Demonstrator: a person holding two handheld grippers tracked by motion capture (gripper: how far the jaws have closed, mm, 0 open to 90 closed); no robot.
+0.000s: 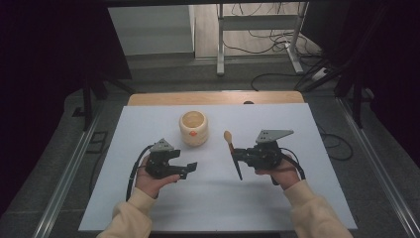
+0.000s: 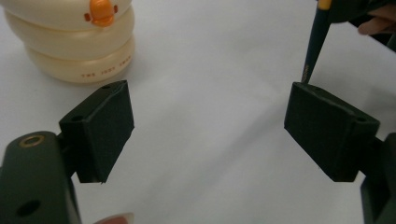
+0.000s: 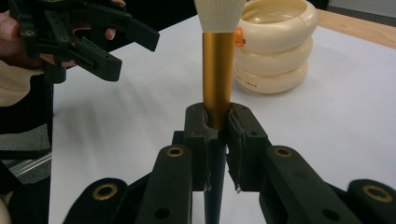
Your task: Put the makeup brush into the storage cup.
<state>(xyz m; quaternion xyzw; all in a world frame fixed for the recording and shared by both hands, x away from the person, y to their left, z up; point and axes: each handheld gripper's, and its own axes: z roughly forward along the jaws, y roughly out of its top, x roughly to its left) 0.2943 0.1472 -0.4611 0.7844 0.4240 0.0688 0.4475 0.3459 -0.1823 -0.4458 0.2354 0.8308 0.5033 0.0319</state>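
Tabletop: white sheet laid over wood; work surface.
Holder: cream, ringed, duck-faced cup, stood upright at centre, mouth unobstructed.
Right tongs: clenched on the makeup brush at the gold ferrule, bristles pointed away toward the holder, dark handle tip trailed back.
Left tongs: released, nothing between the jaws, held near the holder.
Step judged in hand: brush carried, not yet stowed. Next move judged: brush to be aligned over the mouth and lowered in.
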